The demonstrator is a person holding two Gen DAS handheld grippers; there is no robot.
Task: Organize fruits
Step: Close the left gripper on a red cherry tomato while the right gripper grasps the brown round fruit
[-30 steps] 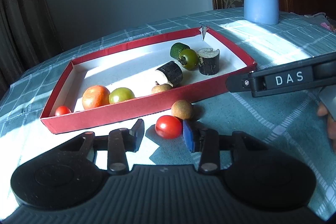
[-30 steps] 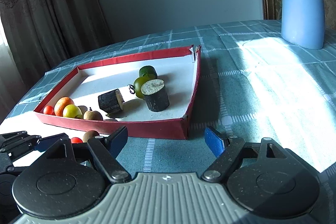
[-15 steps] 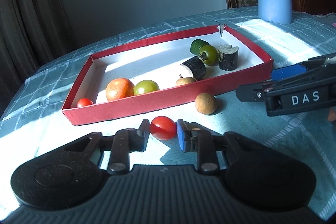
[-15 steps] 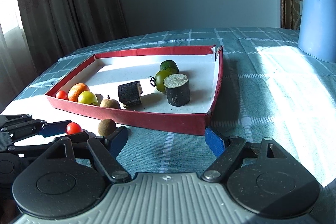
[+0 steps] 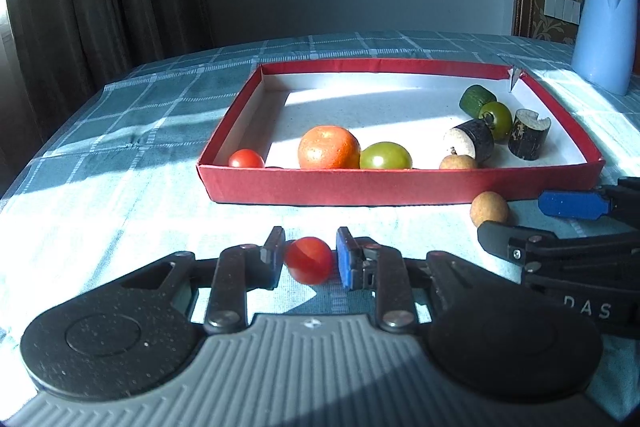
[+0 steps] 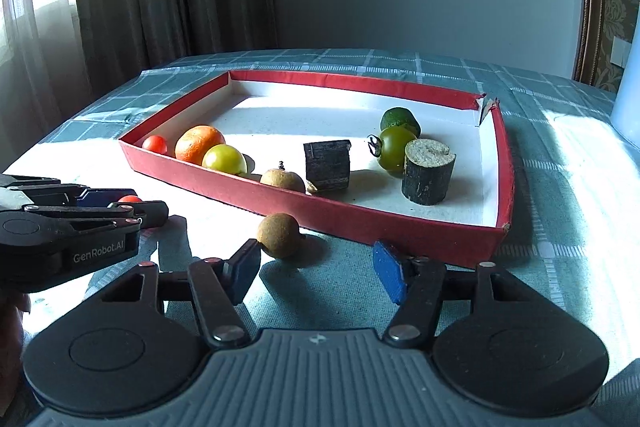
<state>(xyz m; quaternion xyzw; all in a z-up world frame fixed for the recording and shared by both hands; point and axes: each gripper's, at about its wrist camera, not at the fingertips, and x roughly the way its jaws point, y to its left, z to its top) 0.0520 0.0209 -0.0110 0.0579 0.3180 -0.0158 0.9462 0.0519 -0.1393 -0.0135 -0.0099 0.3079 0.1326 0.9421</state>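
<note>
Checked tablecloth [image 5: 120, 155]; "DAS", "GenRobot.AI" lettering.

A woven checked cloth [image 5: 160, 99] covers the table; the tray [image 5: 400, 185] looks like matt red card with a white paper lining, the cherry tomato [image 5: 309, 259] is glossy, the longan [image 6: 279, 235] rough and dull, the jug [image 5: 604, 31] smooth plastic

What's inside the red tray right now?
In the red tray: a cherry tomato, an orange, two green tomatoes, a longan, a green chunk, two dark cut cylinders. The near wall hides the fruits' undersides.
</note>
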